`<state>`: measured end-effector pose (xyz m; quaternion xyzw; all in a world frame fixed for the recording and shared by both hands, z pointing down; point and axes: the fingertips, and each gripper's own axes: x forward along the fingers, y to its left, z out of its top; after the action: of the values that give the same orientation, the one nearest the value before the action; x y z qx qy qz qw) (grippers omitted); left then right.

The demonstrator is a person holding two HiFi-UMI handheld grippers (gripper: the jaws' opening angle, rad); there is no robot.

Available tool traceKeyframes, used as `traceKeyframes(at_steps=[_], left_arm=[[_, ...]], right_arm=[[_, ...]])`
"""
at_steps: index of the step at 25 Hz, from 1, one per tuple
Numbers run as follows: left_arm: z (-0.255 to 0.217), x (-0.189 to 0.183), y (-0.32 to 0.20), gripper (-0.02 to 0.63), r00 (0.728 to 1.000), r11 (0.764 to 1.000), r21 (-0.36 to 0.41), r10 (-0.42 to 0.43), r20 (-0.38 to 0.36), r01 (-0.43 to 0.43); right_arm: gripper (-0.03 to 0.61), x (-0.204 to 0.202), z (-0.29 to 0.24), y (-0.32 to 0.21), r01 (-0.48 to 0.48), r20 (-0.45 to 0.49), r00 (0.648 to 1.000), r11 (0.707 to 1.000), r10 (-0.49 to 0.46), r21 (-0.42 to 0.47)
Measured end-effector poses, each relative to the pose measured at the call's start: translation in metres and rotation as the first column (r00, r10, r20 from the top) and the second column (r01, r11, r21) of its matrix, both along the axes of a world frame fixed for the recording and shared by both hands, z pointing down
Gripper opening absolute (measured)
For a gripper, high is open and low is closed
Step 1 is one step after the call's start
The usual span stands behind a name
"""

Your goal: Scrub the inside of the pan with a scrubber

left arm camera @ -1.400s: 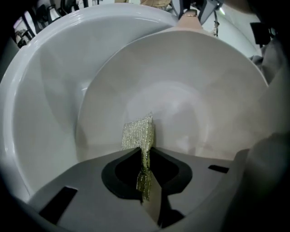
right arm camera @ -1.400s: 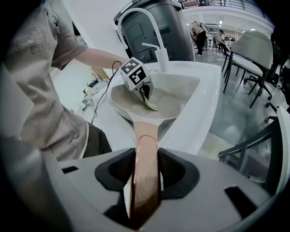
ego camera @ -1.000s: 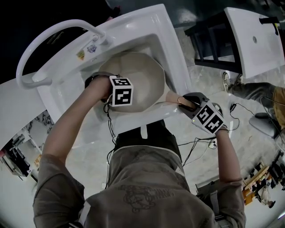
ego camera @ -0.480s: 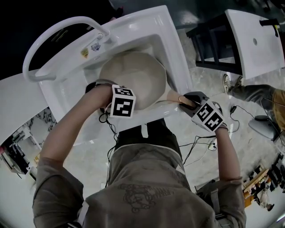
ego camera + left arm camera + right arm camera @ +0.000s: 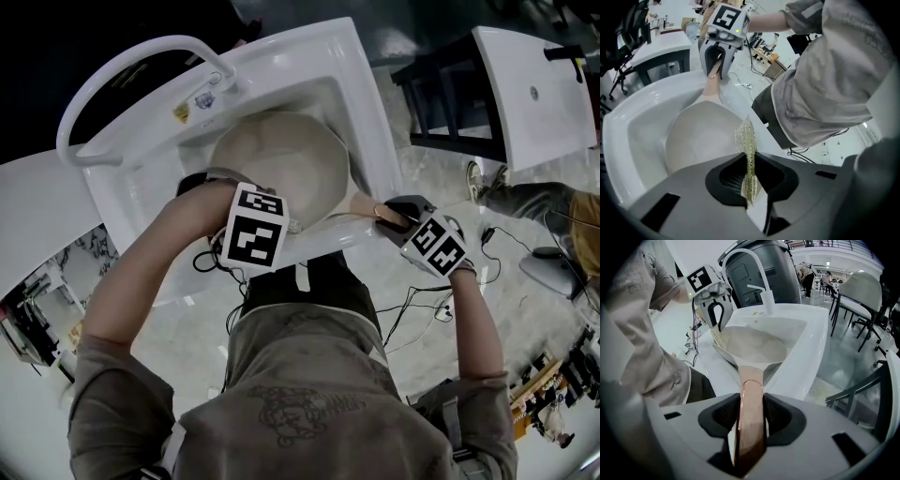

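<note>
Two-handed: clamping handle [image 5: 751,394] tight in right gripper [image 5: 405,223], pinching scrubber [image 5: 746,138] in left gripper [image 5: 749,180], aiming for firm sweeps inside pan [image 5: 281,155].

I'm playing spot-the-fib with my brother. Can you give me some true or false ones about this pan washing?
1. The right gripper grips the pan's handle. True.
2. The left gripper is empty. False: it is shut on the scrubber.
3. The pan lies in the sink. True.
4. The faucet is black. False: it is white.
</note>
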<state>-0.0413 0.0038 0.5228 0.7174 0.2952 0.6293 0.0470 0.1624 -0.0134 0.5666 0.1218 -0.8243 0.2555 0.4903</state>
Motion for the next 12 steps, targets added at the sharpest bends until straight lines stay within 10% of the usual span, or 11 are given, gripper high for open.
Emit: traceKeyframes(at_steps=[5,12], left_arm=[[-0.004,0.024,-0.05,0.061,0.98,0.972,0.138,-0.175,-0.1,0.188],[0.049,0.031,-0.147,0.061,0.87,0.778,0.4,-0.477,-0.124,0.484]], right_arm=[[0.163,-0.001,0.001,0.001,-0.004,0.002,1.0,1.0,0.004,-0.003],[0.163,-0.001,-0.001,0.001,-0.008,0.002,1.0,1.0,0.008,-0.009]])
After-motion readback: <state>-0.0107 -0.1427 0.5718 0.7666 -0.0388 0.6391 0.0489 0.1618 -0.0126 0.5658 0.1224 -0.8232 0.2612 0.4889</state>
